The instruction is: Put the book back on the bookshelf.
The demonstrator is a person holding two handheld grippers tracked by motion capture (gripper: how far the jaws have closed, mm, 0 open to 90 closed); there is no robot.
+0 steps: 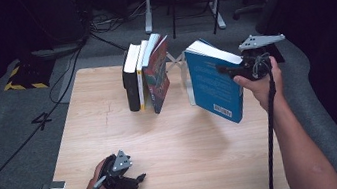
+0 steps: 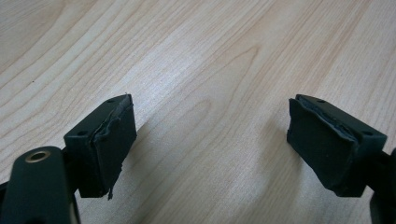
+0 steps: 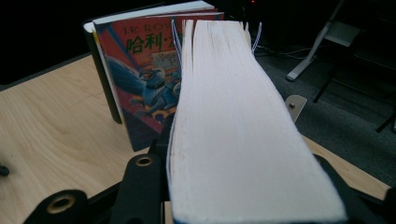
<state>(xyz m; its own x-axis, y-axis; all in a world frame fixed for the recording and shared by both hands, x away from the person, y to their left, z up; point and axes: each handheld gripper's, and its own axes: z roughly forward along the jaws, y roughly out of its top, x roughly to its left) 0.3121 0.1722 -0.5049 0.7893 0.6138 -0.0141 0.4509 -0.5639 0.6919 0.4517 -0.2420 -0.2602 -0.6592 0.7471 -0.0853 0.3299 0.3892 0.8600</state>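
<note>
My right gripper (image 1: 226, 69) is shut on a thick blue book (image 1: 213, 86) and holds it in the air above the table's right side, tilted, page edges (image 3: 233, 121) up. A row of three books (image 1: 145, 72) leans at the back middle of the table; the nearest has a red illustrated cover (image 3: 144, 79). The held book is apart from that row, to its right. My left gripper (image 1: 141, 178) rests on the table near the front left edge, open, with bare wood between its pads (image 2: 112, 144).
The wooden table (image 1: 111, 133) has free room across its middle and front. A white bookend (image 1: 186, 84) stands behind the held book. Dark chairs and cables (image 1: 96, 29) lie on the floor beyond the table.
</note>
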